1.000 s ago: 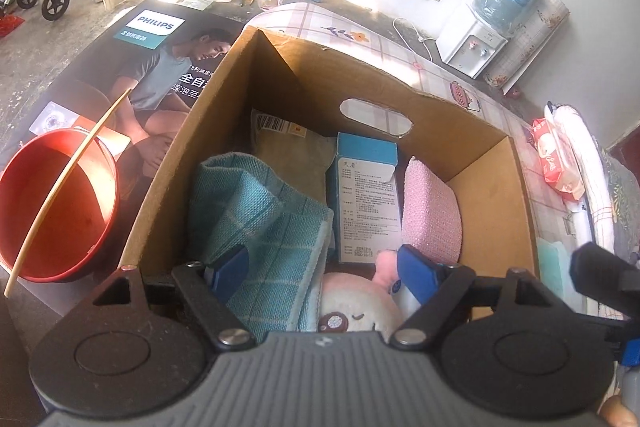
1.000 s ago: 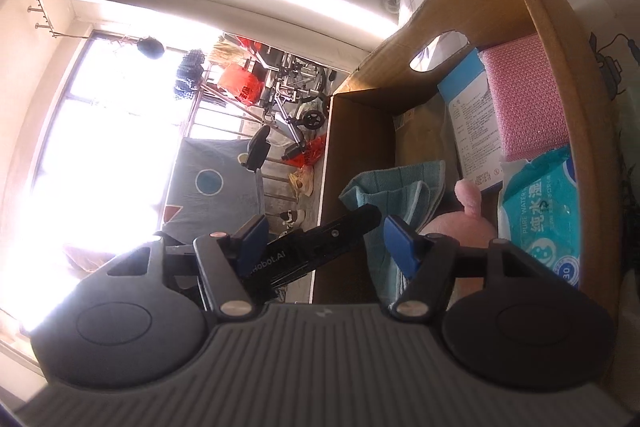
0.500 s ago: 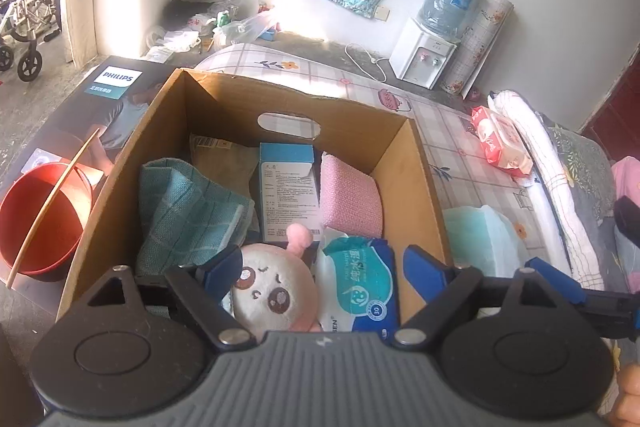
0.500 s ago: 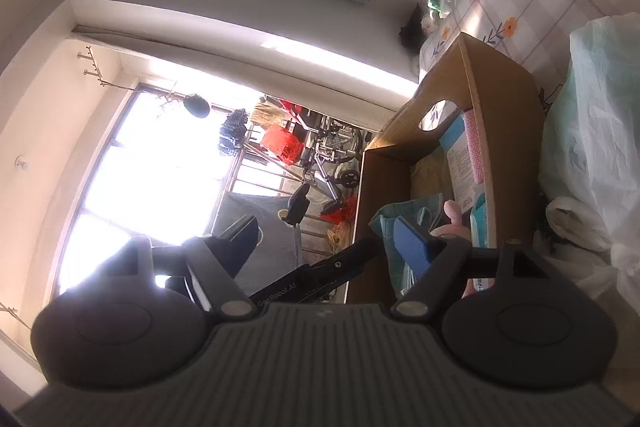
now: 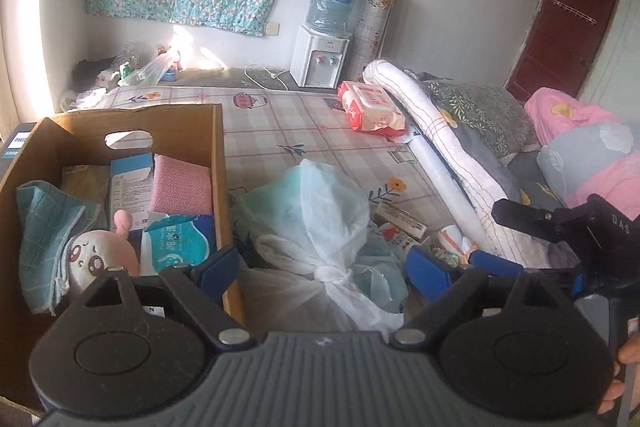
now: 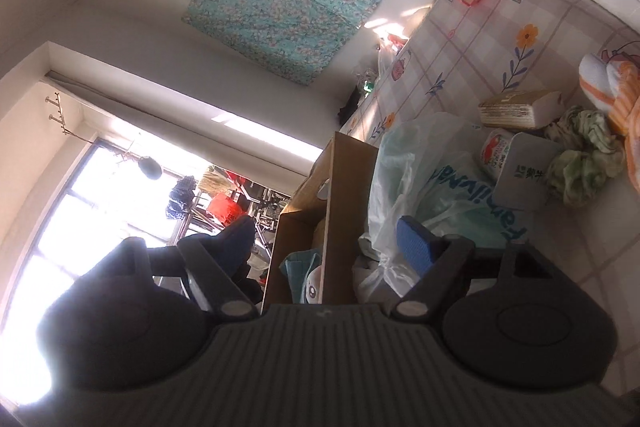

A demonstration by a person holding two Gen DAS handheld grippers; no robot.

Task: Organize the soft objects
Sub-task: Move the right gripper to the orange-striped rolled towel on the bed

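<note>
An open cardboard box (image 5: 218, 163) on the left of the bed holds a teal towel (image 5: 44, 227), a pink plush toy (image 5: 100, 255), a wet-wipes pack (image 5: 180, 239), a pink sponge (image 5: 182, 183) and a blue-white carton (image 5: 128, 183). Beside it lies a knotted white plastic bag (image 5: 312, 207). My left gripper (image 5: 322, 269) hovers over the bag's knot, jaws still opening, pads touching nothing. My right gripper (image 6: 324, 231), rolled sideways, is also opening and empty; it points past the box (image 6: 348, 187) and bag (image 6: 400, 167). A green cloth (image 6: 580, 163) and an orange-striped cloth (image 6: 608, 83) lie loose.
A red tissue pack (image 5: 372, 107), small cartons (image 5: 400, 217) and a rolled white quilt (image 5: 440, 155) lie on the checked bedsheet (image 5: 280, 131). Pillows and pink bedding (image 5: 580, 147) fill the right. A water dispenser (image 5: 320, 63) stands at the far wall.
Both grippers have swung away from the box to the right, toward the plastic bag and the loose items on the bed. Both sets of jaws stand wider than before.
</note>
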